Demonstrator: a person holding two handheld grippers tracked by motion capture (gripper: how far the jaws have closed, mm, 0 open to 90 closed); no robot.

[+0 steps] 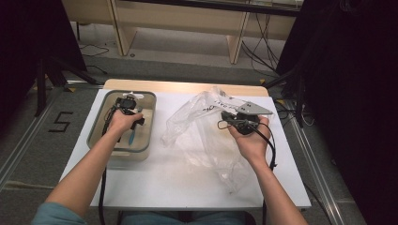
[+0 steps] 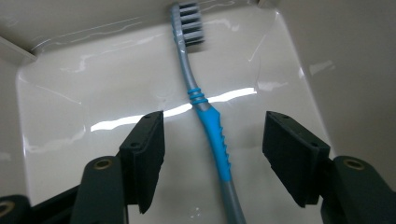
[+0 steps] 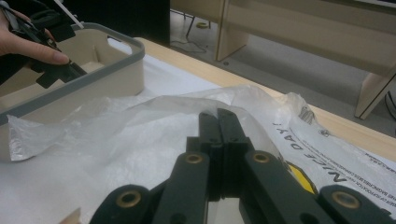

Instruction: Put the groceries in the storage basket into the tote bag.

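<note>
A toothbrush (image 2: pixel 210 126) with a blue grip, grey neck and grey bristles lies on the floor of a beige bin (image 2: pixel 93 88). My left gripper (image 2: pixel 212 154) hangs open over it, one jaw on each side of the blue grip and neither touching it. From above, the left gripper (image 1: pixel 135 122) is inside the bin (image 1: pixel 96 123), with the toothbrush (image 1: pixel 132 136) below the hand. My right gripper (image 3: pixel 218 114) is shut on the raised edge of a clear plastic bag (image 3: pixel 116 140). In the high view the right gripper (image 1: pixel 224 123) sits at the bag's (image 1: pixel 197 133) right side.
The bin (image 3: pixel 116 60) has a grey rim and stands on a white table (image 1: pixel 155 183) at the left. The bag carries black print and a yellow patch (image 3: pixel 299 179). Wooden furniture (image 1: pixel 178 23) stands on the floor beyond the table. Cables trail from both grippers.
</note>
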